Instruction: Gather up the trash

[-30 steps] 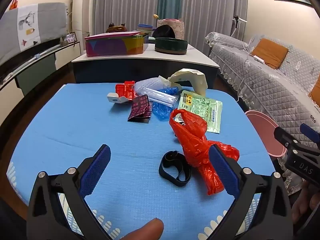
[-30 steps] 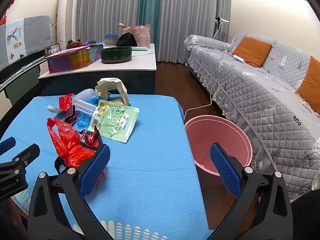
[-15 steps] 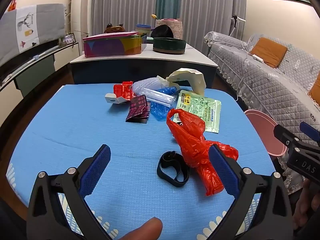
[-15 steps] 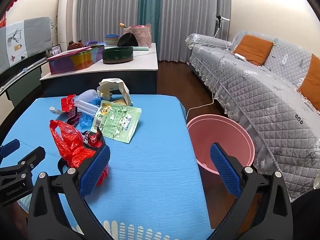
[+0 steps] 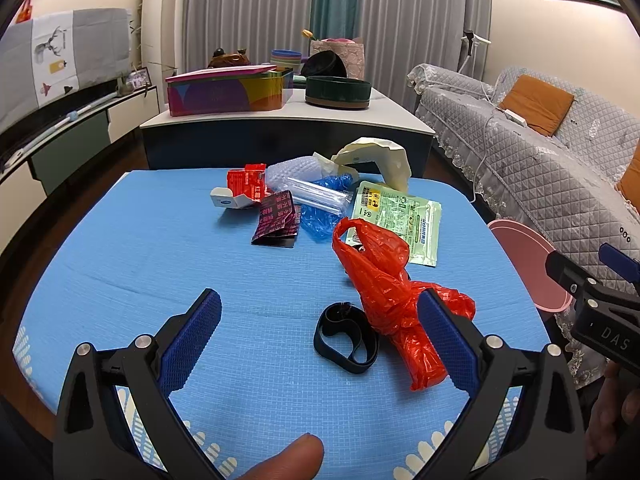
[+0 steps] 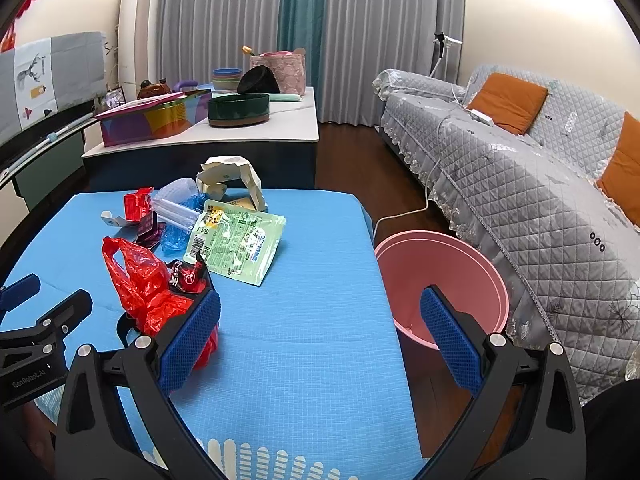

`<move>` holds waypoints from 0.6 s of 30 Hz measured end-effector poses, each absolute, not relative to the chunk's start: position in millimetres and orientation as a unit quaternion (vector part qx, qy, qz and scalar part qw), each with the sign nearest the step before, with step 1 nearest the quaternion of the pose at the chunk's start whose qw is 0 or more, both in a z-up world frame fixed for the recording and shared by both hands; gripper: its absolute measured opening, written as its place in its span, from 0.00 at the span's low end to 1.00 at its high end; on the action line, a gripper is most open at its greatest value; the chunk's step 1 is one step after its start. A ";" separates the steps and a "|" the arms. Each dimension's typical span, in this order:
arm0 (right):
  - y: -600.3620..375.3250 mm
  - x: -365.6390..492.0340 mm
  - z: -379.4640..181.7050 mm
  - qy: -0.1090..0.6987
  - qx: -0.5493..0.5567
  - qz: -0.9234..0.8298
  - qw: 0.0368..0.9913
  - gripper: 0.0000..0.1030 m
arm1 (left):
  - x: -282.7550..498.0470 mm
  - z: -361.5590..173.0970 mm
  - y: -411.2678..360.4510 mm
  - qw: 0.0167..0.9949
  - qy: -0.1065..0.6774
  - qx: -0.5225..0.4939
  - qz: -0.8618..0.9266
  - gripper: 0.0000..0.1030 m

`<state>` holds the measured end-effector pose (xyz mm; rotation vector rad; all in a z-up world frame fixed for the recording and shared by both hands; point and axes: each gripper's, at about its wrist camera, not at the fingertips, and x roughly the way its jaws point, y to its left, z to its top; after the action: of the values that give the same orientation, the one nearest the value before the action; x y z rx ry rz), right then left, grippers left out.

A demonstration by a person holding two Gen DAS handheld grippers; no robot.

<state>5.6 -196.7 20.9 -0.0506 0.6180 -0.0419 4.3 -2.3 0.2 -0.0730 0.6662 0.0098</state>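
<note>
Ahead, left wrist view: my left claw [image 5: 318,338] gapes wide, empty, over bare blue woven desk [image 5: 160,264]; crinkled red plastic bag [image 5: 384,292] beside a black band [image 5: 346,338].

Right wrist view: my right claw [image 6: 320,336] spread, empty, at the desk edge; pink bucket [image 6: 444,276] below.

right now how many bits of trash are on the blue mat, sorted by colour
red: 2, red plastic bag, red carton
blue: 1, blue wrapper
green: 1, green pouch
black: 1, black band
dark red: 1, dark red packet
total: 6
</note>
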 end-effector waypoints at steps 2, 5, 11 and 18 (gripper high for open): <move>-197.3 4.5 20.8 0.304 -0.025 -0.020 0.952 0.95 | 4.0 0.2 -2.4 0.945 0.326 -0.036 0.005 0.92; -197.5 4.9 20.6 0.304 -0.025 -0.020 0.952 0.95 | 3.9 0.2 -2.2 0.945 0.326 -0.036 0.005 0.92; -196.5 4.6 20.9 0.304 -0.025 -0.020 0.952 0.95 | 5.7 -0.4 -2.4 0.945 0.326 -0.036 0.005 0.92; -195.2 4.3 21.1 0.304 -0.026 -0.020 0.952 0.95 | 5.5 0.5 -3.0 0.945 0.325 -0.036 0.005 0.92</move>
<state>4.3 -195.2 21.1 -0.0527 0.6171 -0.0401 5.5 -3.0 0.5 -0.0738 0.6630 0.0100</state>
